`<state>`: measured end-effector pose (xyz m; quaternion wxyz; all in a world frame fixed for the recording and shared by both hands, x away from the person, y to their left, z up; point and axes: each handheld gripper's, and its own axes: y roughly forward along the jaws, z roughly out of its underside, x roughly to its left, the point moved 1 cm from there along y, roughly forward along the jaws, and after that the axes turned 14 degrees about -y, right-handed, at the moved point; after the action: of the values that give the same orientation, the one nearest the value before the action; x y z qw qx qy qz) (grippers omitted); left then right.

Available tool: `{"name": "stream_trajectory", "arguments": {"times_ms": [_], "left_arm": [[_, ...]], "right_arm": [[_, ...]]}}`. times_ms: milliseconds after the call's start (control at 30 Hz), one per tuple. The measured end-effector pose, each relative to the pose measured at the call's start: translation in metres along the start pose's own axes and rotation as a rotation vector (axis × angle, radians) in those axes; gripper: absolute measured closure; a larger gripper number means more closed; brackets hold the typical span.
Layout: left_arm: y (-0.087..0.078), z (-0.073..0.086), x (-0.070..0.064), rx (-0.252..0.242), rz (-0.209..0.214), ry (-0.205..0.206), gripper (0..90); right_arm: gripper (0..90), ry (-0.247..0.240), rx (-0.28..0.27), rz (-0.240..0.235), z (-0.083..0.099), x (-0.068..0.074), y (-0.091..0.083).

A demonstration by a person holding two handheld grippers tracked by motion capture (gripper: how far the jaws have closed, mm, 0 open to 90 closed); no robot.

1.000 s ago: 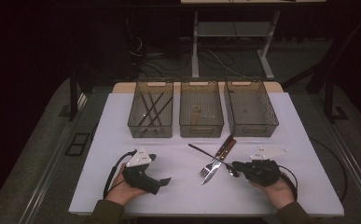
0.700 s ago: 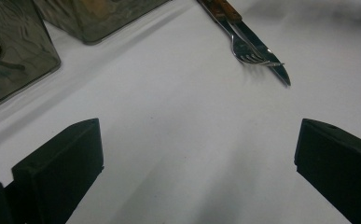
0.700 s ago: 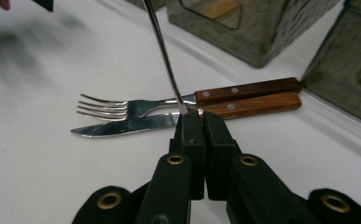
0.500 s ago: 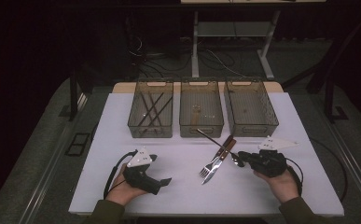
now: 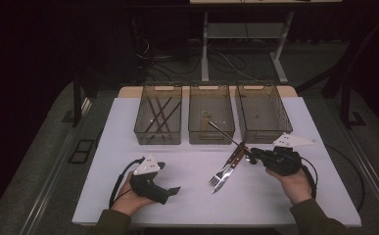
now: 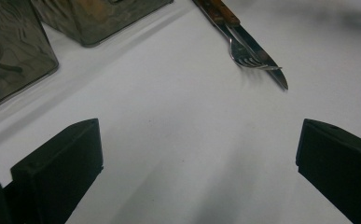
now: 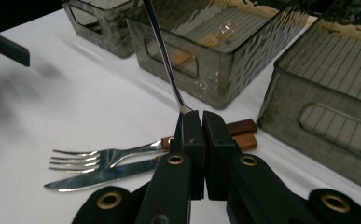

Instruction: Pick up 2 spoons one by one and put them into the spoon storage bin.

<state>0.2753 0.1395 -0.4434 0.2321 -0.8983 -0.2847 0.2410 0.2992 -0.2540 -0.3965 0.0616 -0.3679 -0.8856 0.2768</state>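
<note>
My right gripper (image 5: 249, 157) (image 7: 201, 114) is shut on the end of a thin metal utensil (image 5: 226, 137) (image 7: 164, 56). The utensil slants up and away toward the middle bin (image 5: 211, 138), clear of the table. A fork (image 5: 220, 175) (image 7: 89, 157) and a knife (image 5: 229, 171) (image 7: 99, 179) with wooden handles lie side by side on the white table just left of that gripper. My left gripper (image 5: 175, 190) (image 6: 199, 126) rests at the front left of the table, open with nothing between its jaws. The fork (image 6: 248, 58) and the knife (image 6: 267, 63) lie ahead of it.
Three smoky see-through bins stand in a row at the back of the table (image 5: 113, 161). The left bin (image 5: 157, 138) holds several dark sticks, the middle one a pale item, and the right bin (image 5: 268, 137) (image 7: 336, 126) looks bare inside. Dark floor surrounds the table.
My right gripper has lifted the thin metal utensil off the table and drawn back to the right; its far end now points up toward the middle bin. The left gripper has stayed put.
</note>
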Motion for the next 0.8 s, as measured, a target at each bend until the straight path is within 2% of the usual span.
{"name": "stream_trajectory", "arguments": {"times_ms": [167, 333, 800], "left_arm": [[-0.002, -0.001, -0.001, -0.014, 0.009, 0.006, 0.0], [-0.002, -0.001, -0.001, -0.008, 0.012, 0.010, 0.0], [-0.001, -0.001, -0.002, -0.011, 0.024, 0.014, 0.0]], "right_arm": [[88.2, -0.005, -0.016, 0.015, -0.008, -0.003, 0.005], [88.2, -0.014, -0.015, 0.029, -0.017, -0.005, 0.013], [88.2, 0.021, -0.035, 0.054, -0.032, -0.014, 0.031]]}}
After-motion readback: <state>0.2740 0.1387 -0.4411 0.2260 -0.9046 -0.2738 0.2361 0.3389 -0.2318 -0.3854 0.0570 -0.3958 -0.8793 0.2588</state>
